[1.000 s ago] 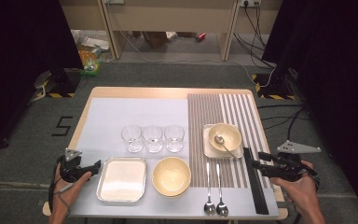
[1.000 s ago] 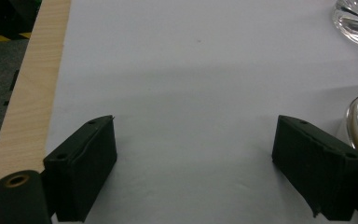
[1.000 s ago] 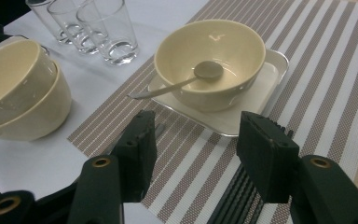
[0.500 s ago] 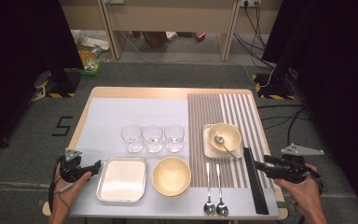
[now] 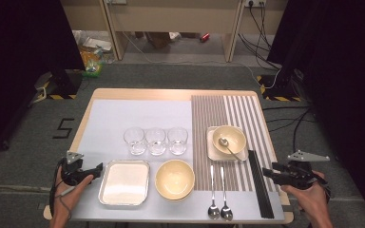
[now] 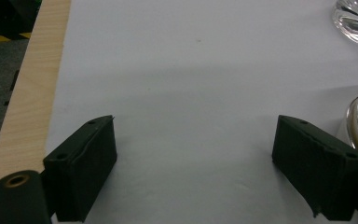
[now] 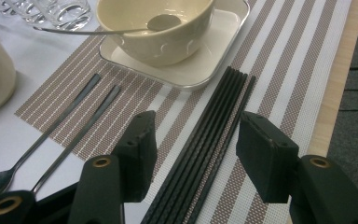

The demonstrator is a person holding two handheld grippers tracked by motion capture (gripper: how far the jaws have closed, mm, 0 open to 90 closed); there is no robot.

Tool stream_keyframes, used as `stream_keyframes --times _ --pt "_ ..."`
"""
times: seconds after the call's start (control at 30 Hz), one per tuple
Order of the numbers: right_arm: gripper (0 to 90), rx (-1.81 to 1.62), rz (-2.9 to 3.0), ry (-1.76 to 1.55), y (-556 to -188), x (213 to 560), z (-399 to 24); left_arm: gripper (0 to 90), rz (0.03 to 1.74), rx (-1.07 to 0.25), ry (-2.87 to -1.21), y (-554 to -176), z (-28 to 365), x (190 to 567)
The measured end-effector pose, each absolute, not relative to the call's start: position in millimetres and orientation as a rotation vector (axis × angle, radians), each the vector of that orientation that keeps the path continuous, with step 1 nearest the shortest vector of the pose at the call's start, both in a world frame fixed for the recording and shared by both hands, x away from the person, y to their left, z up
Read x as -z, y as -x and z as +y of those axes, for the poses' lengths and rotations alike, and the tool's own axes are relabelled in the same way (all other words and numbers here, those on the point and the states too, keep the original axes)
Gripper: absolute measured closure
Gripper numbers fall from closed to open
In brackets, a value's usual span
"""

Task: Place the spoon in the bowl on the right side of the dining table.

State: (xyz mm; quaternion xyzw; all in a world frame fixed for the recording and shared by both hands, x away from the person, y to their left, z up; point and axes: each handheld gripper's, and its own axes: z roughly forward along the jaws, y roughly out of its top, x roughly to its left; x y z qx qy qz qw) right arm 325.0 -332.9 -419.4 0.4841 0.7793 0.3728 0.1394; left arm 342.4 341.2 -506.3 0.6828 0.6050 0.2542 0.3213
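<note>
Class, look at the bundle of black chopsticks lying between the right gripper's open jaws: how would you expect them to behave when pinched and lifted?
The black chopsticks look thin, stiff and smooth, so they are probably light but slippery. They lie loose side by side on the striped placemat, so a pinch by the right gripper may catch only some while others roll or scatter.
</note>
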Motion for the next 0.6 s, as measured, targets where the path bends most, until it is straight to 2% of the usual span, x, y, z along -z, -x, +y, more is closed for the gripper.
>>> stream_keyframes --times 0.6 --pt "47.2 -1.046 2.259 -1.457 -322 436 -344 12.9 1.589 -0.663 -1.798 -343 341 506"
